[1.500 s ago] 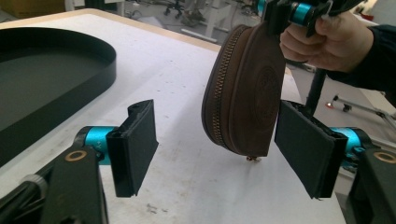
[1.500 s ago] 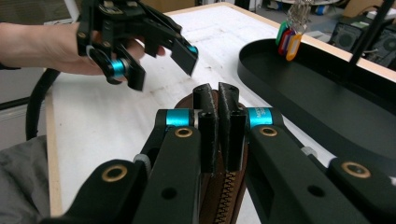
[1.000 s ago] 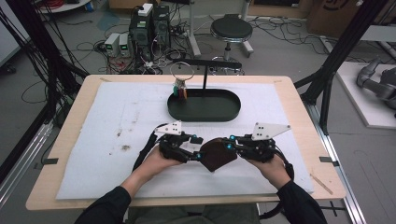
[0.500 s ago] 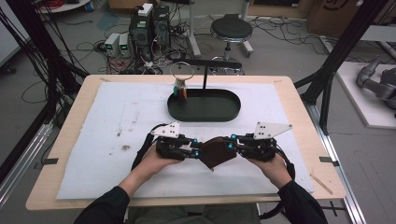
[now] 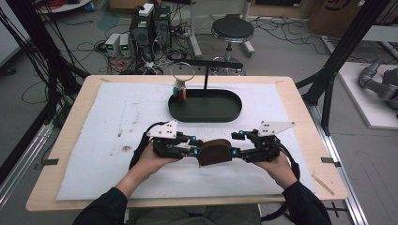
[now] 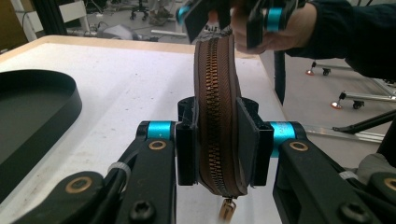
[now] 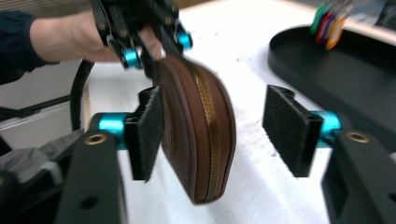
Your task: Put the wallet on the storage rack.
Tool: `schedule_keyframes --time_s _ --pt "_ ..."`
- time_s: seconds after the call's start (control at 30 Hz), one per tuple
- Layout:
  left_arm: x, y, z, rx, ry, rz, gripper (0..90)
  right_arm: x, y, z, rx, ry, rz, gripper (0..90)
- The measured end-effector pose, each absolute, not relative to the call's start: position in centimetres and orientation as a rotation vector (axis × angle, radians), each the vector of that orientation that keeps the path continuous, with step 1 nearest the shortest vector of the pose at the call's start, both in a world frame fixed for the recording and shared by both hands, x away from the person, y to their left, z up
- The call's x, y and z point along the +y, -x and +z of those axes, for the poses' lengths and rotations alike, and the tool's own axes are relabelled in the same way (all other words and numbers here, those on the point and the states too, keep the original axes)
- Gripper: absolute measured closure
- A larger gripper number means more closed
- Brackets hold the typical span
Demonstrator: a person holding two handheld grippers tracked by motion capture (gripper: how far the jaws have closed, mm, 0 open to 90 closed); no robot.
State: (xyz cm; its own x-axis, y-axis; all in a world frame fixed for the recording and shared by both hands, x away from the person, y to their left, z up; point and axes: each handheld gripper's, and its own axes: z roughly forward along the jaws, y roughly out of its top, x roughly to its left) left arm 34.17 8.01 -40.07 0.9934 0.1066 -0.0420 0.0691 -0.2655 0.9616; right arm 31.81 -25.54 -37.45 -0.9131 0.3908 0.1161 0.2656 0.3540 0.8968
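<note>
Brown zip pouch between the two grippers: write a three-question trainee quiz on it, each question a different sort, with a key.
1. True or false: the left gripper has its fingers shut on the brown zip pouch.
2. Which gripper's fingers stand apart around the pouch? A. left B. right C. both
3. Fill in: the coloured key tags hang from a ring over the black oval ____.

Key
1. True: both pads press its sides in the left gripper view.
2. B: the right gripper shows a clear gap on one side.
3. tray.
</note>
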Motion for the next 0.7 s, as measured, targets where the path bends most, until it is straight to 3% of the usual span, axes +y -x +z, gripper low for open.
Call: schedule_keyframes --time_s 0.3,0.47,0.7 --pt "8.3 -33.7 -39.1 0.084 -1.843 0.054 70.7 -24.3 -32.3 -38.4 2.607 -0.586 1.556 40.3" --pt "8.1 -33.6 -39.0 0.071 -1.855 0.065 70.6 -24.0 -32.1 -38.6 2.635 -0.531 1.557 56.9" --pt "8.3 -33.8 -38.9 0.107 -1.817 0.044 64.5 -24.4 -31.8 -38.4 2.616 -0.466 1.599 66.7"
